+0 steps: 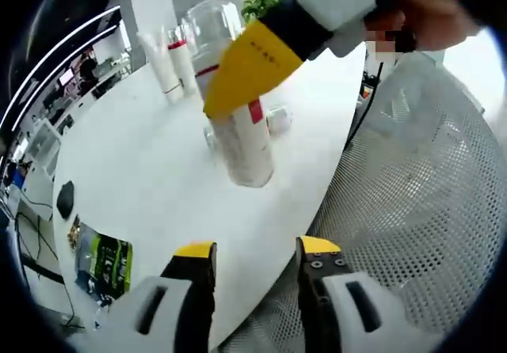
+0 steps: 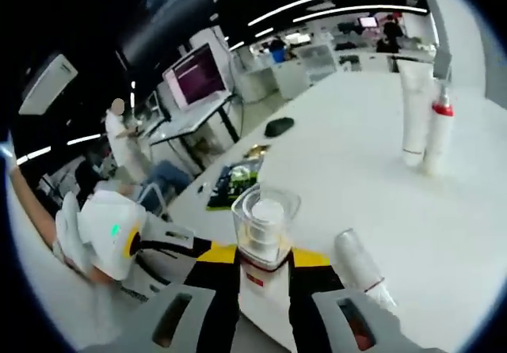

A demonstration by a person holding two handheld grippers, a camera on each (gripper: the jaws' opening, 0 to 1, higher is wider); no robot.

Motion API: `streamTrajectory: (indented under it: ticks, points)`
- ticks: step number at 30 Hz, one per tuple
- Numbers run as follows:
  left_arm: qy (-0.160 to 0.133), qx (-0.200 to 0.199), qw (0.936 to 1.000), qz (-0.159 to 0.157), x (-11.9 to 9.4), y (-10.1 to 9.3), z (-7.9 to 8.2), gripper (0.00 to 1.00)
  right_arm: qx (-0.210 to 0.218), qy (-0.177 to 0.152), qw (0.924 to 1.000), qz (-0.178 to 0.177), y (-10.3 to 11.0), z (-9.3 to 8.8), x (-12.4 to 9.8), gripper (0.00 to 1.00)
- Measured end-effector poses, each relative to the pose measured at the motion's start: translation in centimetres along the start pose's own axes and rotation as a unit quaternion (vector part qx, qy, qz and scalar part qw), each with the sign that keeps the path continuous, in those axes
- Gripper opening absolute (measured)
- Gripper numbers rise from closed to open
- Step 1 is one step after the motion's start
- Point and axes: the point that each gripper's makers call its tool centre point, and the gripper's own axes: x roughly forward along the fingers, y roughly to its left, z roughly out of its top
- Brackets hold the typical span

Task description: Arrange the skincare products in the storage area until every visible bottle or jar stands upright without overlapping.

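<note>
A white bottle [image 1: 245, 147] with a clear cap and a red band stands near the table edge, its base on or just above the white table [image 1: 142, 163]. My right gripper [image 1: 230, 76] reaches in from the upper right and is shut on the bottle's upper part, one yellow finger [image 1: 249, 68] across its front. The right gripper view has the bottle's clear cap [image 2: 265, 218] between my right gripper's [image 2: 264, 270] jaws. A clear-capped bottle [image 2: 360, 266] lies on its side just beside it. My left gripper [image 1: 253, 262] is open at the table edge, holding nothing.
A white tube [image 2: 413, 115] and a red-banded bottle [image 2: 438, 135] stand upright at the far side. A black mouse [image 2: 279, 126] and a green packet [image 2: 234, 183] lie toward the table's other edge. A mesh chair [image 1: 420, 195] stands beside the table. A person [image 2: 119, 131] is at a desk beyond.
</note>
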Motion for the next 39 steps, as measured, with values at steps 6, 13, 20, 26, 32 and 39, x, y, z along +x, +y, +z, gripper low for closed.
streamTrajectory:
  ticks: [6,13,20,26,32,39]
  points:
    - [0.004,-0.017,0.9999,0.001,-0.1,0.2,-0.2,0.3,-0.022,-0.006,0.9994,-0.025,-2.6,1.2,-0.4,0.19]
    - [0.012,-0.016,0.9998,-0.003,0.0,0.2,-0.5,0.29,-0.049,-0.01,0.9975,-0.05,-5.9,3.0,-0.3,0.19]
    - [0.013,-0.025,0.9996,0.0,-0.2,0.4,-0.6,0.22,-0.084,-0.016,0.9936,-0.073,-9.2,5.2,0.3,0.19]
    - [0.02,-0.033,0.9993,0.001,-0.1,0.5,-1.0,0.22,-0.112,-0.002,0.9905,-0.08,-12.1,5.7,1.5,0.19]
    - [0.029,-0.039,0.9988,-0.001,-0.1,0.5,-1.4,0.19,-0.133,0.004,0.9872,-0.087,-14.1,6.5,2.3,0.19]
    - [0.038,-0.045,0.9983,-0.005,-0.1,0.4,-1.8,0.16,-0.129,0.006,0.9865,-0.1,-16.0,6.6,3.4,0.19]
